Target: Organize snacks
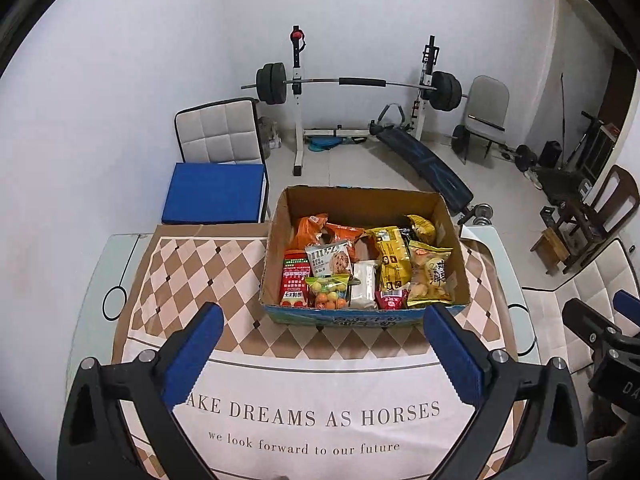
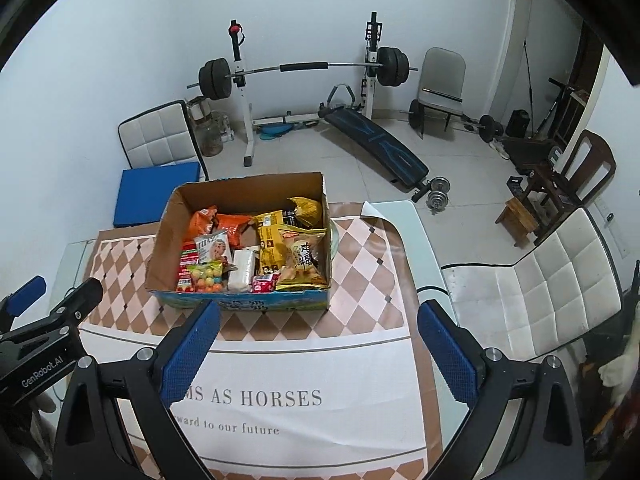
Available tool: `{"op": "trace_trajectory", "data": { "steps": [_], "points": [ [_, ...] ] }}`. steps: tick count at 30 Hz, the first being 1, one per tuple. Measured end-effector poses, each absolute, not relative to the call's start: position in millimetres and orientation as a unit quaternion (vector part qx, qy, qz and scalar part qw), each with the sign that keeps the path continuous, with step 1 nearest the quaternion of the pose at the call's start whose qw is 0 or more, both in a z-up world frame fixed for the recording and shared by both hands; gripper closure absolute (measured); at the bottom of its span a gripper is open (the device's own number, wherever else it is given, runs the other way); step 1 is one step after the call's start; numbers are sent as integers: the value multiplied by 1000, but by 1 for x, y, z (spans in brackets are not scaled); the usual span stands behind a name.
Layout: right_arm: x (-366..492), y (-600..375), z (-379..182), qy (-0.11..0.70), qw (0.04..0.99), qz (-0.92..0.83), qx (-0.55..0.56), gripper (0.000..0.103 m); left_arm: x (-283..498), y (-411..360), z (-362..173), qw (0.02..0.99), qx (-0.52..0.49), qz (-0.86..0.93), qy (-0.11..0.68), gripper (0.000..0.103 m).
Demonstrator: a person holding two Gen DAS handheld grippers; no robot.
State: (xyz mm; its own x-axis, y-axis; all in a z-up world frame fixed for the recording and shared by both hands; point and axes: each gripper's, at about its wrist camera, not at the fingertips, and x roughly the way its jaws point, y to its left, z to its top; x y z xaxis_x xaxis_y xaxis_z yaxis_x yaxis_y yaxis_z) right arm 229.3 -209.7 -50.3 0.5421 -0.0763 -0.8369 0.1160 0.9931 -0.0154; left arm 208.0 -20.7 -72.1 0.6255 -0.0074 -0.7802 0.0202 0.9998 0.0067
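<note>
An open cardboard box [image 1: 456, 264] [image 2: 164, 240] stands on the table, holding several snack packs: orange bags [image 1: 312, 226], yellow bags [image 1: 394, 260], a chip bag [image 1: 432, 276] [image 2: 302, 258], a cookie pack [image 1: 329, 261], a bag of coloured balls [image 1: 329, 291] [image 2: 207, 276], a white pack [image 1: 364, 282] and a red pack [image 1: 294, 280]. My left gripper [image 1: 324, 316] is open and empty, above the table just short of the box. My right gripper [image 2: 318, 316] is open and empty, near the box's front right corner. Each gripper shows at the other view's edge.
A patterned tablecloth [image 1: 312, 416] with printed words covers the glass table [image 1: 96, 272]. White chairs stand at the far left [image 1: 218, 132] and right [image 2: 552, 280]. A blue cushion [image 1: 216, 192], a barbell rack [image 1: 352, 82] and a bench [image 1: 428, 160] lie beyond.
</note>
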Motion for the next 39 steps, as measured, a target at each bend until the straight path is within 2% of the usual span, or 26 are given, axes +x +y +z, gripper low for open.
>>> {"op": "trace_trajectory", "data": {
  "steps": [15, 39],
  "points": [
    [244, -218, -72, 484, 872, -65, 21, 2, 221, -28, -81, 901, 16, -1, 433, 1],
    [241, -224, -74, 485, 872, -65, 24, 2, 219, -35, -83, 900, 19, -19, 436, 1]
  ]
}}
